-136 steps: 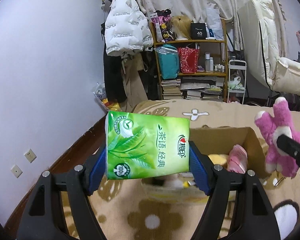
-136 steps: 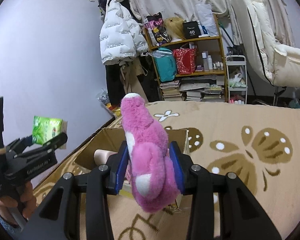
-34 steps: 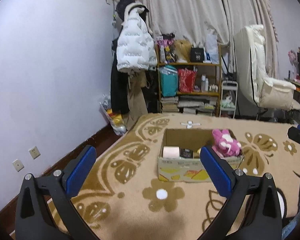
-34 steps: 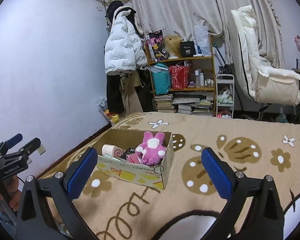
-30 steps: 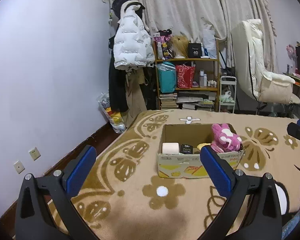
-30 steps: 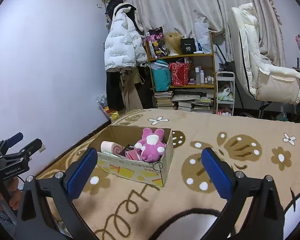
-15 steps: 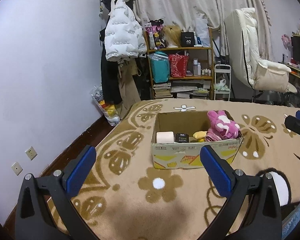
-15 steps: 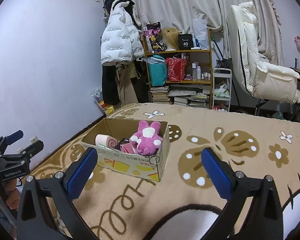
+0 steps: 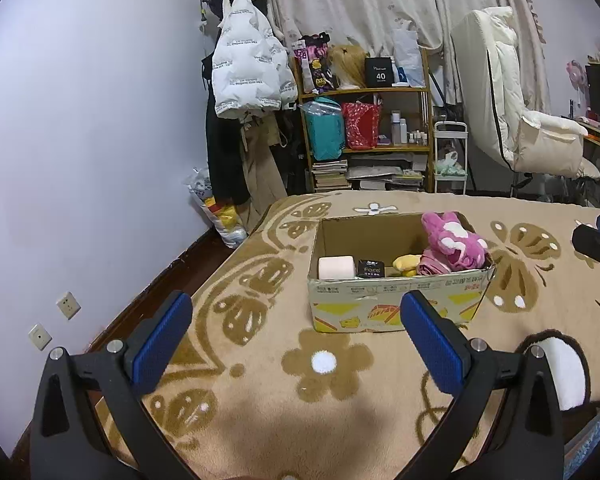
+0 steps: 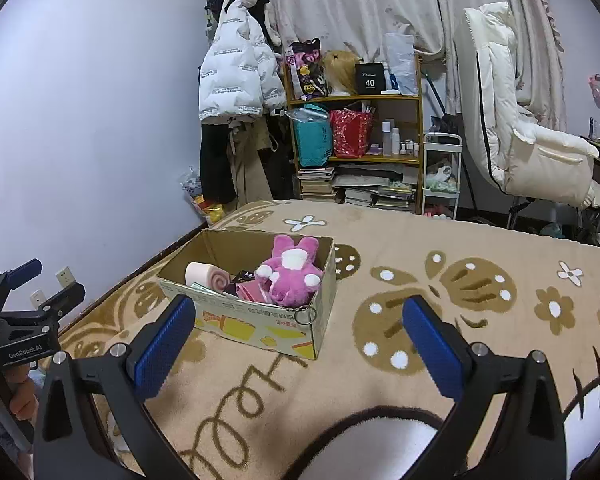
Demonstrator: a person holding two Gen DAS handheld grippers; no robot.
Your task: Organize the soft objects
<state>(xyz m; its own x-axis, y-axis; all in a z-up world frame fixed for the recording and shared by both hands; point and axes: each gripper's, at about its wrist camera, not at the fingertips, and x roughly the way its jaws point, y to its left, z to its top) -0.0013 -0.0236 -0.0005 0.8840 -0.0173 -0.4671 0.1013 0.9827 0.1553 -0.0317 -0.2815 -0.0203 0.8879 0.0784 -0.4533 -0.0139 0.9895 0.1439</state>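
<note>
A cardboard box [image 9: 396,304] [image 10: 260,328] sits on the tan patterned blanket. Inside lie a pink plush rabbit [image 9: 454,242] [image 10: 292,276], a pale pink roll [image 9: 336,268] [image 10: 202,276], a black packet [image 9: 370,269], a yellow soft toy [image 9: 408,264] and a folded pink cloth [image 9: 432,267]. My left gripper [image 9: 296,344] is open and empty, held back from the box's near side. My right gripper [image 10: 298,344] is open and empty, well back from the box's front corner. The left gripper also shows at the left edge of the right wrist view [image 10: 20,312].
The blanket [image 10: 460,300] covers a bed along the lilac wall [image 9: 80,160]. Beyond it stand a shelf with bags and books [image 9: 364,128], a hanging white puffer jacket [image 9: 252,76], a small white cart [image 9: 450,156] and a cream recliner [image 9: 532,136].
Earlier the left gripper held a green tissue pack and the right held the pink rabbit; both are now open and empty. Over the last second both grippers have pulled back and tilted slightly.
</note>
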